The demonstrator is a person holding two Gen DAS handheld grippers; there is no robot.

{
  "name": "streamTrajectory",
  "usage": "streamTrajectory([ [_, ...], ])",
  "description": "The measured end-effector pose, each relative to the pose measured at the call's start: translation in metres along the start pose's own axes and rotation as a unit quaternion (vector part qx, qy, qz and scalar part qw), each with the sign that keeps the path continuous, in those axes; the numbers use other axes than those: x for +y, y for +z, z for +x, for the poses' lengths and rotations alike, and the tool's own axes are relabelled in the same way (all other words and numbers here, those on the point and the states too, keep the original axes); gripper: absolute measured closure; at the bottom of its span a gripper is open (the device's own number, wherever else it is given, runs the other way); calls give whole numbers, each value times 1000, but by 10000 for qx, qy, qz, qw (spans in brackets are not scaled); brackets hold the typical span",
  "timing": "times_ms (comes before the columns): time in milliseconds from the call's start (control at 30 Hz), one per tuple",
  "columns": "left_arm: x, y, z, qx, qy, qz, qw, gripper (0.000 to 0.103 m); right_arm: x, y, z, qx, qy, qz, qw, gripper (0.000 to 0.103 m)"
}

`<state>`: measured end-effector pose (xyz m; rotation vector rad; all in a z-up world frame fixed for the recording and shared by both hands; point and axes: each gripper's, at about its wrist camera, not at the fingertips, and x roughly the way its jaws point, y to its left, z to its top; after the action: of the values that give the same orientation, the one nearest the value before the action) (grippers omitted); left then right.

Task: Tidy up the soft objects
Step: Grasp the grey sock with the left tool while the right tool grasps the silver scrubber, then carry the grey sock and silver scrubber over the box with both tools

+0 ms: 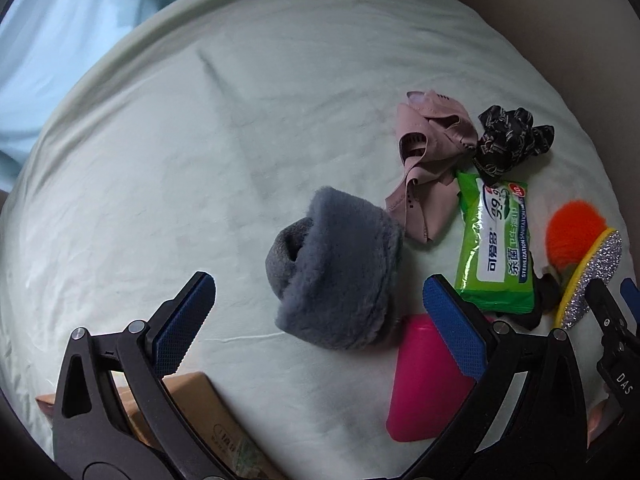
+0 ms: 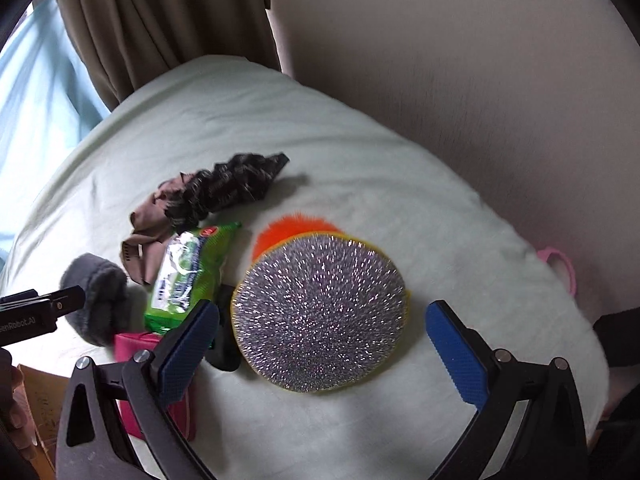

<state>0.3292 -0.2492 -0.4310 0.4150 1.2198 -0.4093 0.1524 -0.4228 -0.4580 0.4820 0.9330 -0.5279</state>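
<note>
Grey fleece bundle (image 1: 334, 268) was found between the left gripper (image 1: 316, 316) jaws, held wide; the right gripper (image 2: 320, 344) was likewise spread wide around the glittery pad (image 2: 320, 316), nothing held.

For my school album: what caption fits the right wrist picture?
Open right claw hovers over a sparkly silver disc on the pale green bedsheet.

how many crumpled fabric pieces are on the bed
2: a pink cloth lies beyond the grey fuzzy slipper, and a black patterned cloth sits right beside it, above the green wipes pack. More may be hidden under the items.
</note>
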Motion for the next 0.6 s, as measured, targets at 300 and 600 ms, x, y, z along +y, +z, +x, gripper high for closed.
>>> streamTrajectory([
  [300,7,10,48,420,-180,-114,9989,21,-3,-4,23,117,19,-55,9999,9],
  [600,3,13,57,455,-436,-90,9980,43,1,-2,32,276,192,-109,9994,34],
])
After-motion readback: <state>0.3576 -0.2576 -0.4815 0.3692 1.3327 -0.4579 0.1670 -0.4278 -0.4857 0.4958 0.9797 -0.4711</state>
